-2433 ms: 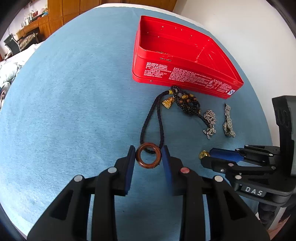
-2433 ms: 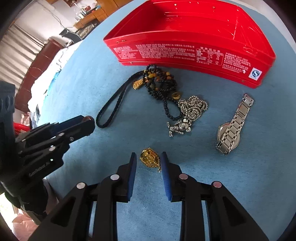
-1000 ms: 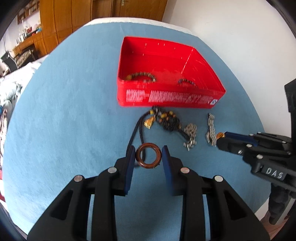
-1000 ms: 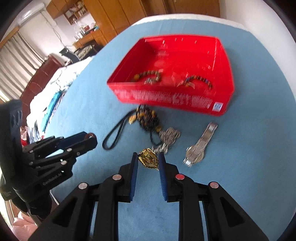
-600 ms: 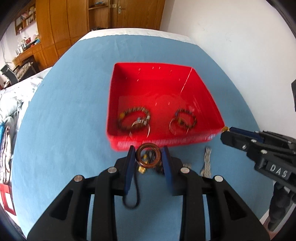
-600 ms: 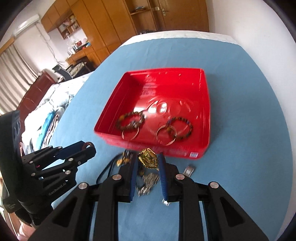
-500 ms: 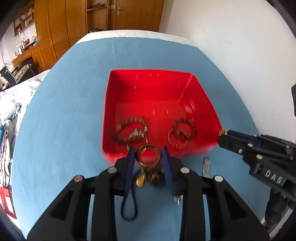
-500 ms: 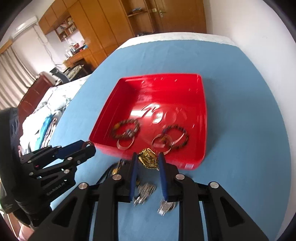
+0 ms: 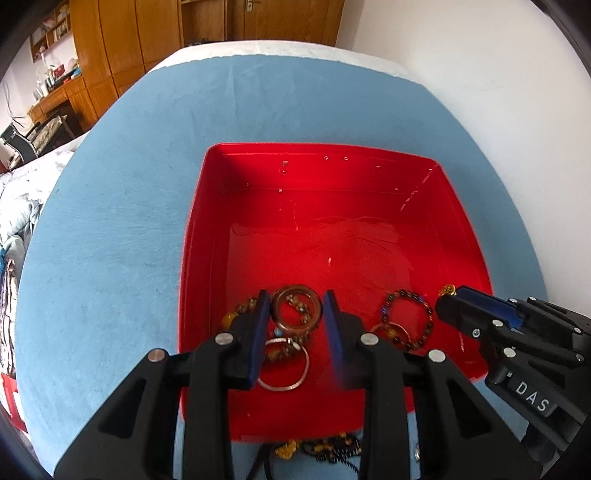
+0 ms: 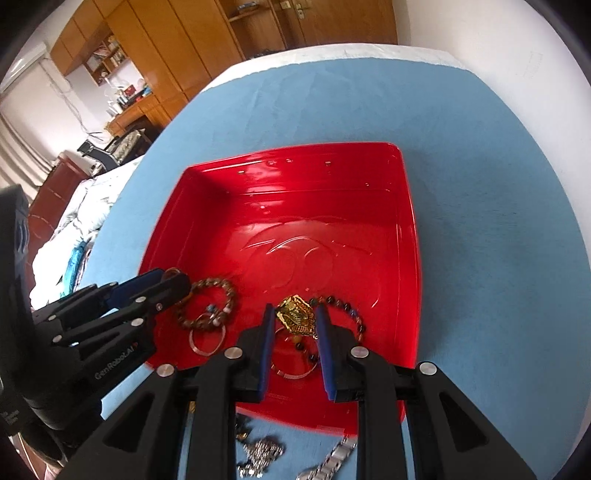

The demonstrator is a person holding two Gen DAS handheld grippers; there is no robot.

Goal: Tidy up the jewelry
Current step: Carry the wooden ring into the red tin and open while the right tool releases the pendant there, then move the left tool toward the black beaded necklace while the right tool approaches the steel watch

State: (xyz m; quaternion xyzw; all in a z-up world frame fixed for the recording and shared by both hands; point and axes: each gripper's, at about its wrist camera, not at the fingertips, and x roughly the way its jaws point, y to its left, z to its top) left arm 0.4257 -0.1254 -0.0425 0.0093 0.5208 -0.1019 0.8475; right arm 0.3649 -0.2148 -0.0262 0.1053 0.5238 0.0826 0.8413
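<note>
A red tin box [image 9: 332, 173] [image 10: 295, 206] stands open on the blue cloth. My left gripper [image 9: 297, 310] is shut on a brown ring [image 9: 297, 309] and holds it above the box's near left part, over a brown bead bracelet [image 10: 207, 306] and a silver ring [image 9: 282, 365]. My right gripper [image 10: 295, 317] is shut on a gold pendant [image 10: 297, 318] above the box's near right part, over a dark bead bracelet [image 9: 406, 321]. Each gripper shows in the other's view, the left one [image 10: 173, 280] and the right one [image 9: 448, 299].
On the cloth in front of the box lie a dark bead necklace with gold charms [image 9: 325, 450], a silver chain [image 10: 258, 454] and a silver watch [image 10: 332, 461]. A white wall stands right; wooden cabinets [image 9: 147, 33] stand behind.
Both grippers have moved forward from the cloth to above the red box, carrying the brown ring and the gold pendant. The loose jewelry has dropped to the bottom edge of both views.
</note>
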